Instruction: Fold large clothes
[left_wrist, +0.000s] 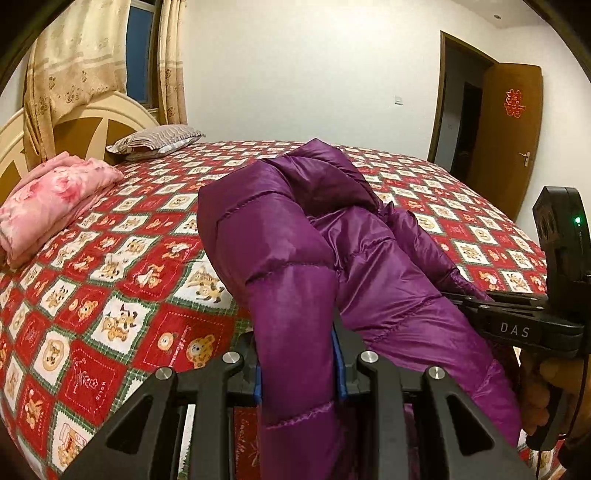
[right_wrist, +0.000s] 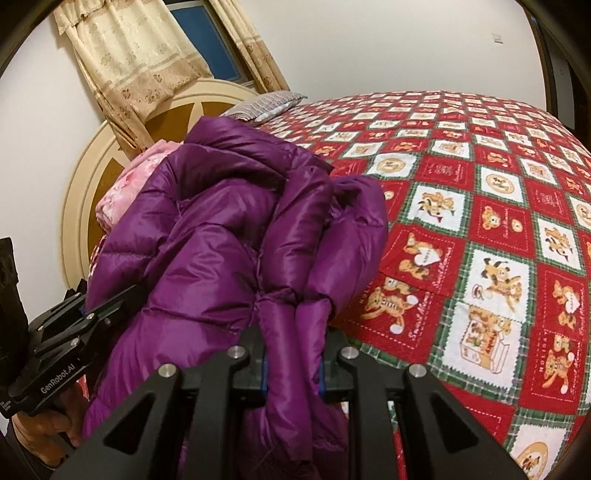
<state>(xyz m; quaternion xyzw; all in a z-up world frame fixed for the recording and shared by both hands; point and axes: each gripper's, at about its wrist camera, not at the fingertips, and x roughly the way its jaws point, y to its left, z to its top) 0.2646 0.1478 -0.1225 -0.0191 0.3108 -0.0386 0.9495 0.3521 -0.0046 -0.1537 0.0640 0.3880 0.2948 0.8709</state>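
Bedding in red, white and green checks covers the bed (left_wrist: 122, 295), and a purple padded jacket (left_wrist: 295, 236) is bunched over its near edge, lifted at both ends. Left tongs (left_wrist: 298, 365) angle downward, clamped on a quilted fold of the jacket; right tongs (right_wrist: 292, 363) angle down likewise, clamped on another fold. Only the left view shows the open brown door (left_wrist: 511, 147) and the person's right hand (left_wrist: 543, 398) on its handle. Only the right view shows the left hand (right_wrist: 51, 421) gripping its tool. Near the headboard lie a pink folded quilt (left_wrist: 51, 203) and a striped pillow (left_wrist: 155, 142).
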